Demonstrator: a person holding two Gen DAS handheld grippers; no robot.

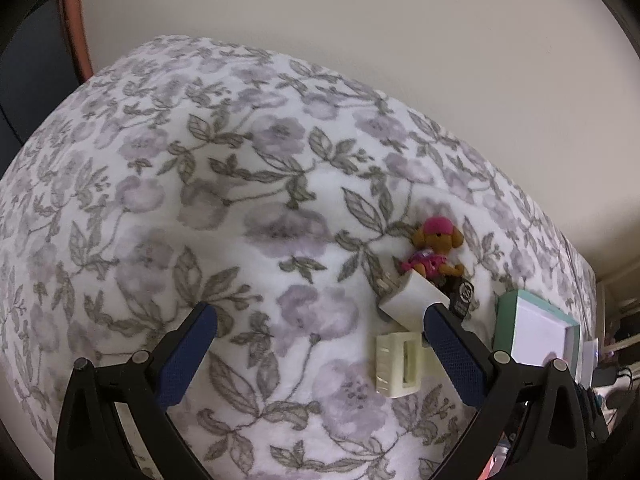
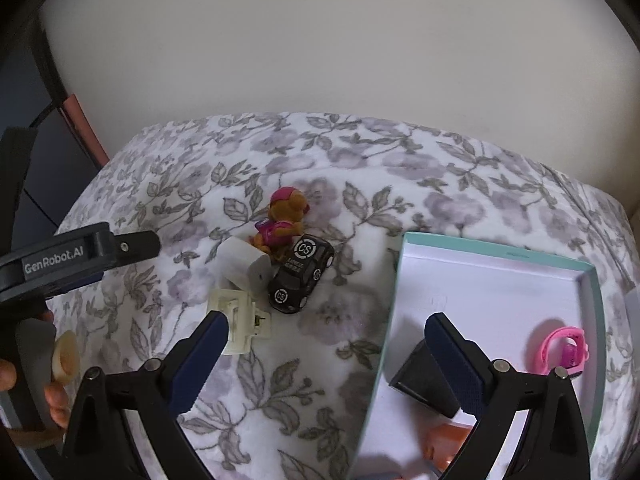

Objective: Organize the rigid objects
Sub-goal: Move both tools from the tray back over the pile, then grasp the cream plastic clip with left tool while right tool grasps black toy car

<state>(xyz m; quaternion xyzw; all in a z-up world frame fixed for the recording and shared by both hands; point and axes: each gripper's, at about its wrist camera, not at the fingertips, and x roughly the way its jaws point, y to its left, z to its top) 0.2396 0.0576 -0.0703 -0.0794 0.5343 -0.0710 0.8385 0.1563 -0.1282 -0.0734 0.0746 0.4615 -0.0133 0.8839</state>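
On the floral bed (image 2: pixel 360 168), my left hand-held gripper (image 1: pixel 320 320) spread empty, right hand-held gripper (image 2: pixel 326 330) spread empty beside the teal box (image 2: pixel 496 254), toy car (image 2: pixel 300 278) nearby.

A brown toy dog (image 2: pixel 285 220) in pink, a white cylinder (image 2: pixel 244 266), a black toy car (image 2: pixel 301 276) and a cream clip (image 2: pixel 236 320) lay clustered on the floral blanket (image 2: pixel 440 184). The teal-rimmed box (image 2: pixel 500 256) beside them held a pink watch (image 2: pixel 562 350) and a black block (image 2: pixel 420 376).

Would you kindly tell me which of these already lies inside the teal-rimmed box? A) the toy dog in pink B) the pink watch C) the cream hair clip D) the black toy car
B: the pink watch lies on the white floor of the teal-rimmed box, while the car, dog and clip sit outside it on the floral blanket.
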